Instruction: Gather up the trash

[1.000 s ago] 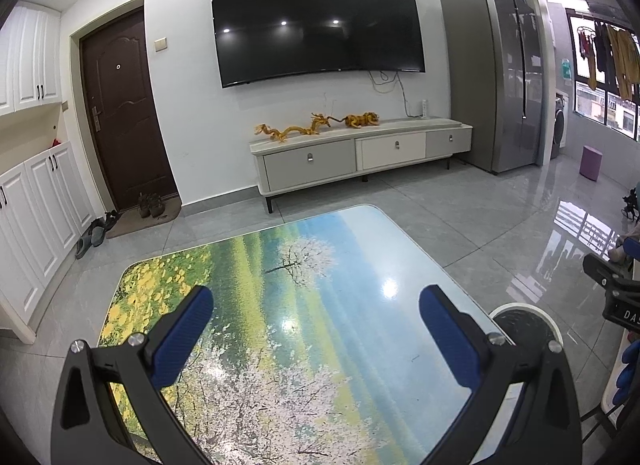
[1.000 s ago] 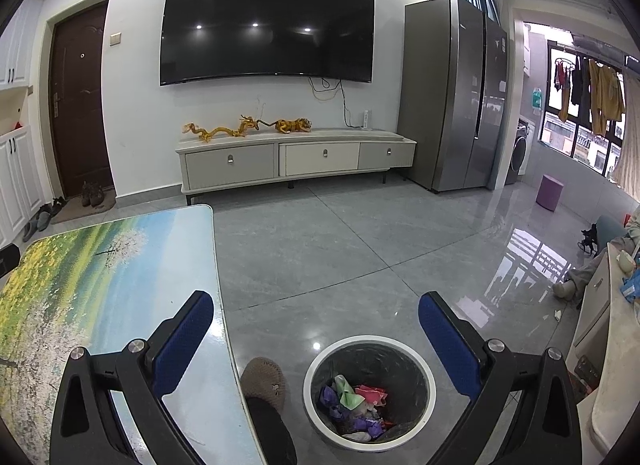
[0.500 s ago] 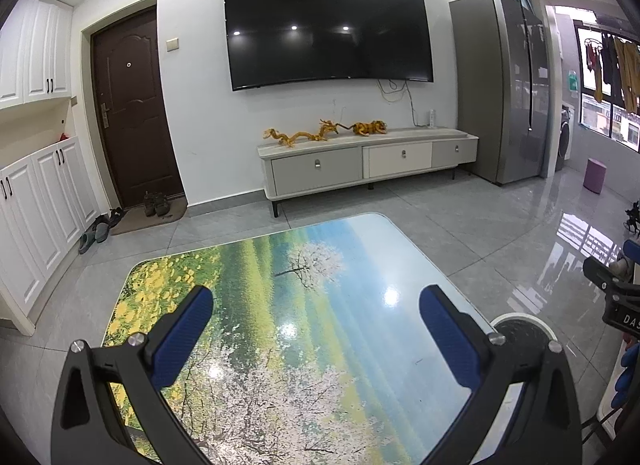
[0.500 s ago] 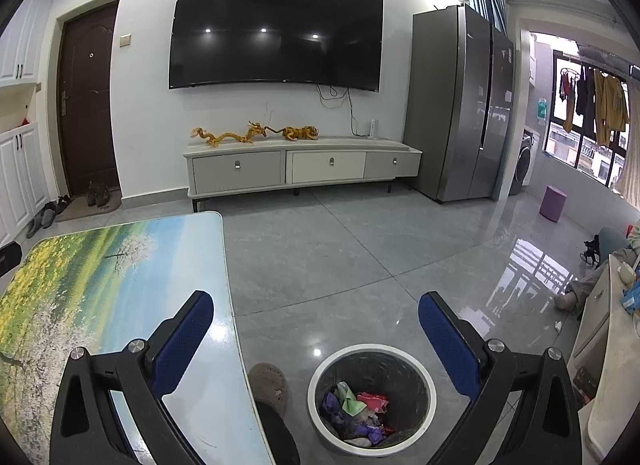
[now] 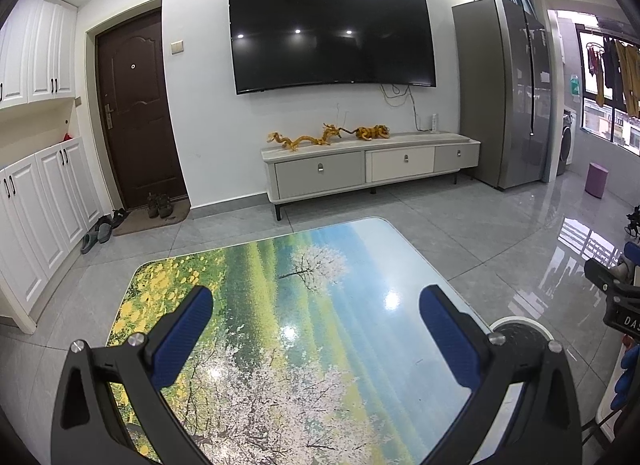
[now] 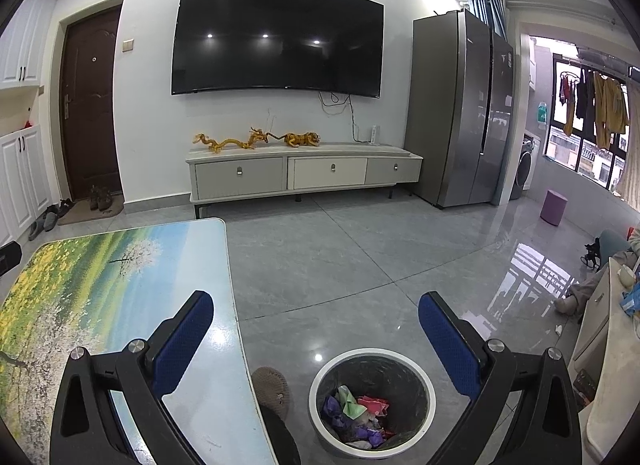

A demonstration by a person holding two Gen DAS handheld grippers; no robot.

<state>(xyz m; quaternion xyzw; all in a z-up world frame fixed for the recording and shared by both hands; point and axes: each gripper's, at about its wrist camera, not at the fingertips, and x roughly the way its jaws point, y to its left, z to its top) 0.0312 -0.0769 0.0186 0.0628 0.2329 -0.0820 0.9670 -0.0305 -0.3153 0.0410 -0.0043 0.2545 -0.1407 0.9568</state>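
Note:
A round white-rimmed trash bin [image 6: 428, 385] stands on the floor by the table's right side, holding several crumpled scraps of purple, green and pink paper [image 6: 356, 409]. My right gripper [image 6: 316, 329] hangs open above the bin, nothing between its blue pads. My left gripper [image 5: 316, 329] is open over the picture-printed table [image 5: 280, 305], also holding nothing. The bin's rim [image 5: 536, 329] peeks out behind the left gripper's right finger. No loose trash shows on the tabletop.
A brown slippered foot [image 6: 270, 385] rests between table and bin. The right gripper's body [image 5: 616, 301] shows at the left wrist view's right edge. A TV stand [image 6: 304, 173], fridge [image 6: 464, 105] and purple stool [image 6: 554, 207] stand far back. A counter [image 6: 608, 345] sits at right.
Both grippers have risen and drawn back a little, so the room appears lower in each view. Both stayed open and empty. The bin's contents are unchanged.

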